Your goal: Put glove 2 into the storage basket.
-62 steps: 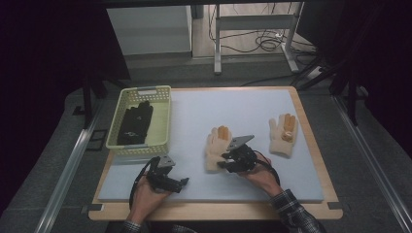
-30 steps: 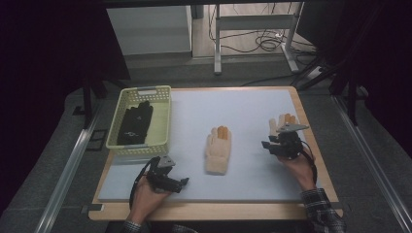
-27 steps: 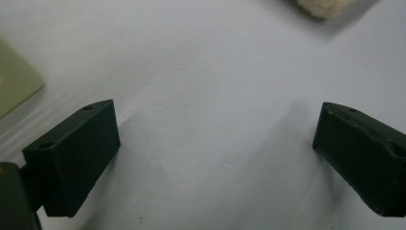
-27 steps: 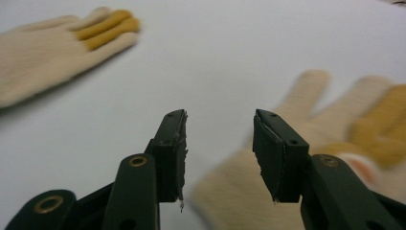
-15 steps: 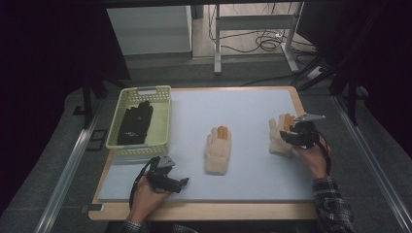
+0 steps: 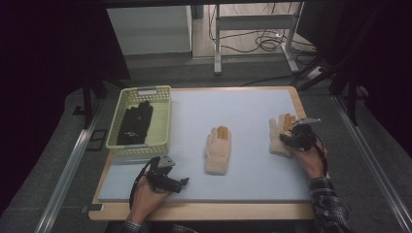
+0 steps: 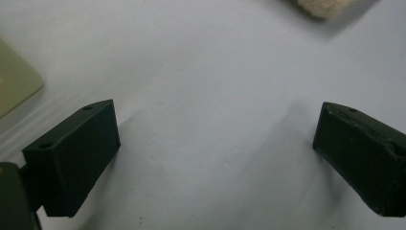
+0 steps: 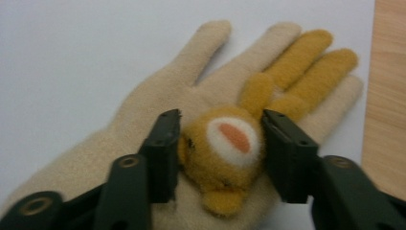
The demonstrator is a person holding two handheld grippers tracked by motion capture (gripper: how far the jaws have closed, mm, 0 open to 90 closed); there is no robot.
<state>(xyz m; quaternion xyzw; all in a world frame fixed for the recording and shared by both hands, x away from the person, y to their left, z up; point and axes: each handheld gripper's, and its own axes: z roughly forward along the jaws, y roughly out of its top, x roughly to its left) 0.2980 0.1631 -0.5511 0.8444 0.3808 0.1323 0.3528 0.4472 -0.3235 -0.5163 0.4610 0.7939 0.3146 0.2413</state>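
Pale green plastic: the basket (image 6: 160,119) sits at the table's 10 o'clock, its near wall close to the mat's left edge.
Black glove (image 6: 135,124): lies flat inside the basket, fingers pointing toward 12 o'clock.
Mat (image 6: 243,104): a light blue-grey sheet that covers most of the wooden table (image 6: 204,211).
Left gripper (image 6: 180,183): rests low on the mat at about 7 o'clock, held in the person's left hand (image 6: 145,196); in the left gripper view its jaws stand wide apart over bare mat with nothing between them.
Middle glove (image 6: 217,149): cream with orange fingertips, flat at the mat's centre, cuff toward 6 o'clock, well apart from both grippers.
Right glove (image 8: 158,129): cream knit, flat at the mat's 3 o'clock edge, beside the bare wood; a tawny animal face (image 8: 225,148) with a white and orange muzzle is sewn on its back.
Right gripper (image 8: 220,153): down on the right glove, at that glove's 4 o'clock in the high view; its jaws have just been closing and sit on either side of the animal face, pinching it.
Right hand (image 6: 311,160): behind the gripper, a plaid sleeve (image 6: 330,206) trailing toward 5 o'clock.
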